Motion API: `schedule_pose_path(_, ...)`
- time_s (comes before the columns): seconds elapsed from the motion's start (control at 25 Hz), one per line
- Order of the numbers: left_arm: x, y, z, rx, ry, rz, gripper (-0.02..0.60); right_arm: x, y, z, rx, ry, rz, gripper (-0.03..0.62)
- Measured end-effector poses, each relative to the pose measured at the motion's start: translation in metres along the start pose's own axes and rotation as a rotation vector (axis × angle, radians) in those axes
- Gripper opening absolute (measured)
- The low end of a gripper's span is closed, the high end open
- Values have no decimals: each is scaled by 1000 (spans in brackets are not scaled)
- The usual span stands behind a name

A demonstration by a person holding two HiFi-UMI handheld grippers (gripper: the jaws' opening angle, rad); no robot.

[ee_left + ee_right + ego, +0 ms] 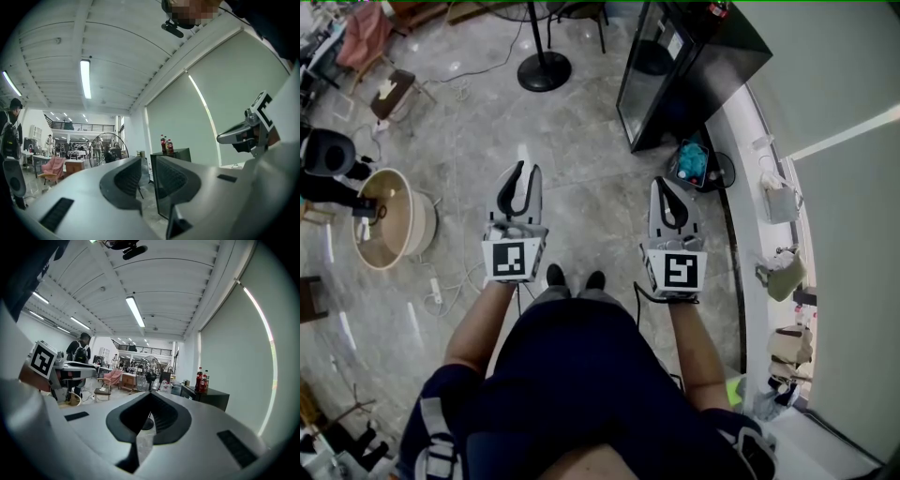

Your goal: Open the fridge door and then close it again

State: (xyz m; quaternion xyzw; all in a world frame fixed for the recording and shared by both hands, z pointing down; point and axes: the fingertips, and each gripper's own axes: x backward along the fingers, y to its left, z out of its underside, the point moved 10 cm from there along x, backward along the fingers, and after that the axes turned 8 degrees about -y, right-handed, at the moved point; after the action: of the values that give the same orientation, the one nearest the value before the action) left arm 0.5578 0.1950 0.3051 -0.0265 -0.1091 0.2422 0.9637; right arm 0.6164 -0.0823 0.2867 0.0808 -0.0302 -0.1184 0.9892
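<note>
Dark-clothed, the person stands on the stone floor point(478, 122) with both tools held out level. Jaws of the left gripper point(521, 171) are slightly parted around nothing; those of the right gripper point(662, 184) are pressed together, empty. The black glass-door fridge point(670, 80), with bottles point(165, 144) on top, stands ahead and right of the jaws, well apart, its door apparently closed. The door probably resists on its seal. The glass looks slick and fragile, so the free edge seems the best place to hold; no handle is discernible.
</note>
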Motion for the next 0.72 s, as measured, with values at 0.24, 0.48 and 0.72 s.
schedule_pose_path(0.24, -10, -1, 2, 22, 6, 14, 217, 2, -6, -4, 10, -8, -17, 18)
schedule_pose_path(0.48, -27, -8, 7, 24, 14, 40, 291, -2, -19, 0, 2, -22, -38, 18)
schedule_pose_path(0.72, -46, -14, 15, 10, 21, 47, 295, -8, -30, 10, 4, -23, -75, 18)
